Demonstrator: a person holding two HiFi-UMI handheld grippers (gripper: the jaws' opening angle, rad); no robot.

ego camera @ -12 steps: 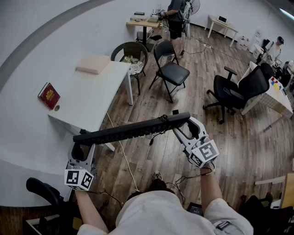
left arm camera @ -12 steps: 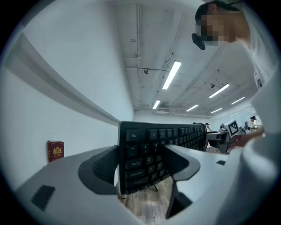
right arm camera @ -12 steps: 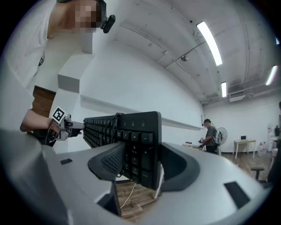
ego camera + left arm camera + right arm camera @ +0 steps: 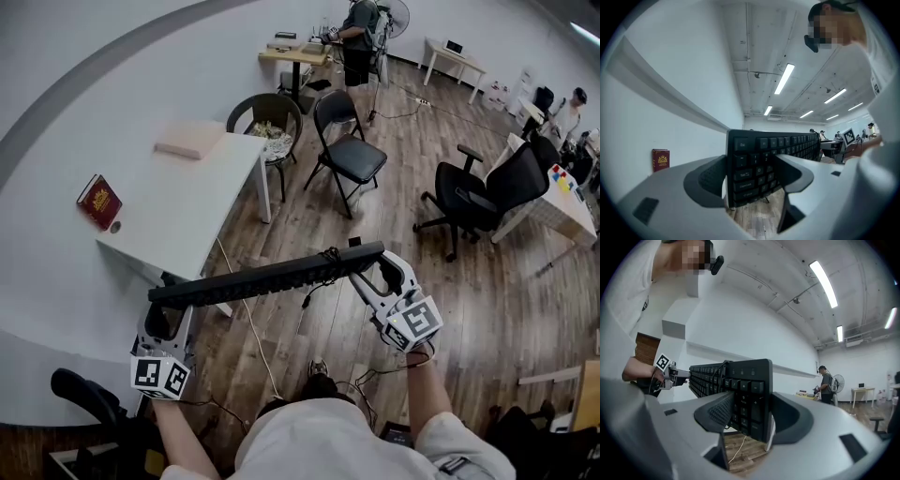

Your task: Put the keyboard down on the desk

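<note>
A long black keyboard hangs in the air over the wooden floor, just off the near corner of the white desk. My left gripper is shut on its left end, the Esc side, with the pads pressing both faces. My right gripper is shut on the other end. The keyboard is turned on edge, keys facing the person. Its cable is bunched near the right end and dangles below.
On the desk lie a red book and a beige flat box. A round chair and a black folding chair stand beyond it, with office chairs to the right. People stand at the far tables.
The keyboard and both grippers have sunk slightly in the head view. Both grips look the same.
</note>
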